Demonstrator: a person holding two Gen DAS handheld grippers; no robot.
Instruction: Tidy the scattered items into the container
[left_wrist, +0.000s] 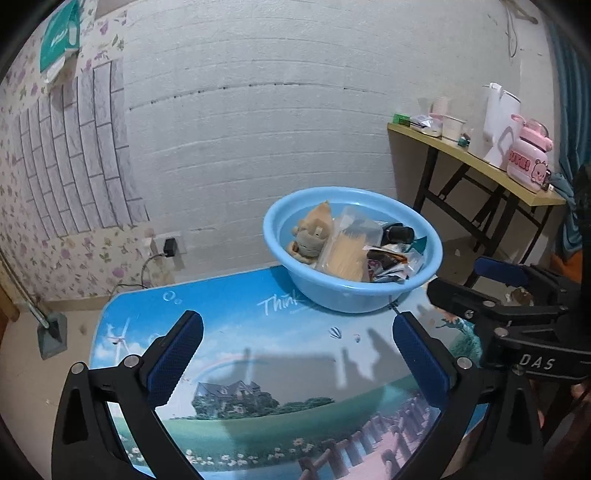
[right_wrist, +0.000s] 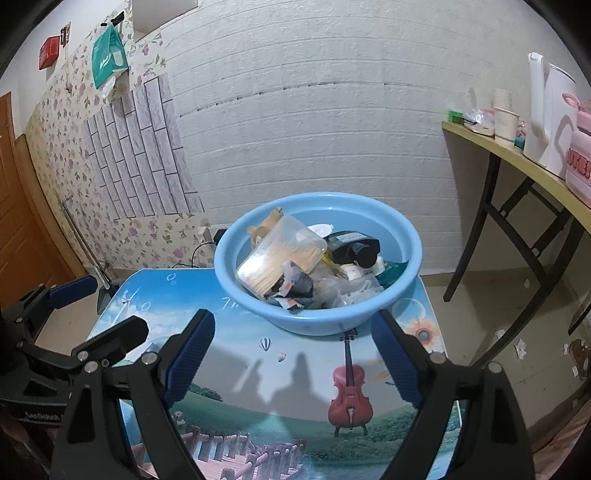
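Note:
A light blue basin stands at the far side of the picture-printed table. In it lie a tan plush toy, a clear box of toothpicks, a black bottle and crumpled wrappers. My left gripper is open and empty above the table, short of the basin. My right gripper is open and empty too; it shows at the right in the left wrist view.
A yellow side table at the right holds a white kettle, a pink bottle and paper cups. A wall socket with a black plug is behind the table. Scraps of litter lie on the floor.

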